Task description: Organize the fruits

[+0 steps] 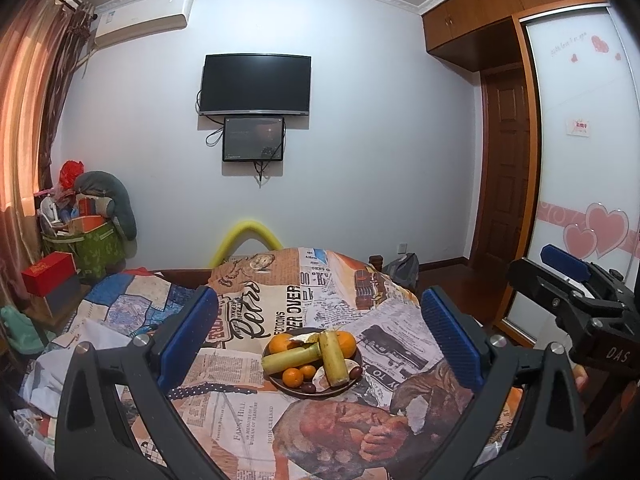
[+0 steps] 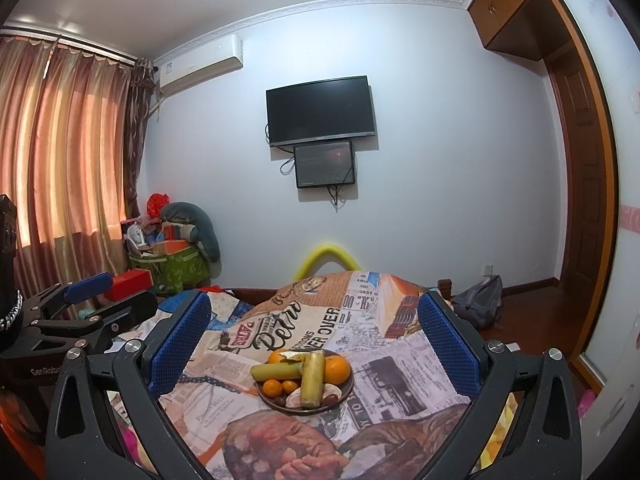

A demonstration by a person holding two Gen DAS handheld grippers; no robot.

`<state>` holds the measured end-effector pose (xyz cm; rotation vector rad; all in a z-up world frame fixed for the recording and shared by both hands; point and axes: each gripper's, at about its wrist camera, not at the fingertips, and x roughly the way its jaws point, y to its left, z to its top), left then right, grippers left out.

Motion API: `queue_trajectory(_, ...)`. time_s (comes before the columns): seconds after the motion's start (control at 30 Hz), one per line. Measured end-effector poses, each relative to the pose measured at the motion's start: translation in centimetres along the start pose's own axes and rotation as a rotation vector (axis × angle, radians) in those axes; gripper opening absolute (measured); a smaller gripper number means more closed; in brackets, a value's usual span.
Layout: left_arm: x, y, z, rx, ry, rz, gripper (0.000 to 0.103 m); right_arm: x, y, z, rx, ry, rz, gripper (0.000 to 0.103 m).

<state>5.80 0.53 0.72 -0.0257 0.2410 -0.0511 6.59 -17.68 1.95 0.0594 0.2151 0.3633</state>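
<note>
Left wrist view showed your left claw (image 1: pixel 318 336) spread wide, holding nothing; the fruit plate (image 1: pixel 280 384) sat on the newspaper-print cloth (image 1: pixel 240 400) between its fingers. Your right claw (image 2: pixel 314 338) gaped empty too, above the same plate (image 2: pixel 348 394).

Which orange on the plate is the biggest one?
The orange at the right edge of the plate, just right of the upright-pointing yellow-green stalk. The two little oranges near the front-left are much smaller.

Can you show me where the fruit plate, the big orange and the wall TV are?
fruit plate (image 1: pixel 289 389), left wrist view, on its near rim.
big orange (image 2: pixel 337 369), right wrist view, on its peel.
wall TV (image 1: pixel 255 83), left wrist view, on the dark screen's middle.
</note>
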Motion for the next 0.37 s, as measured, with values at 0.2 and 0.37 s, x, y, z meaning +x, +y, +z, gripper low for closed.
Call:
queue_trajectory(0.2,0.12,0.05,-0.02,-0.006,0.001,-0.006,0.103,0.04,0.18,0.07,-0.003,0.002,-0.002,0.103)
queue_trajectory(0.37,0.13,0.13,-0.09,-0.014,0.001,-0.014,0.103,0.25,0.16,-0.03,-0.004,0.006,-0.002,0.103)
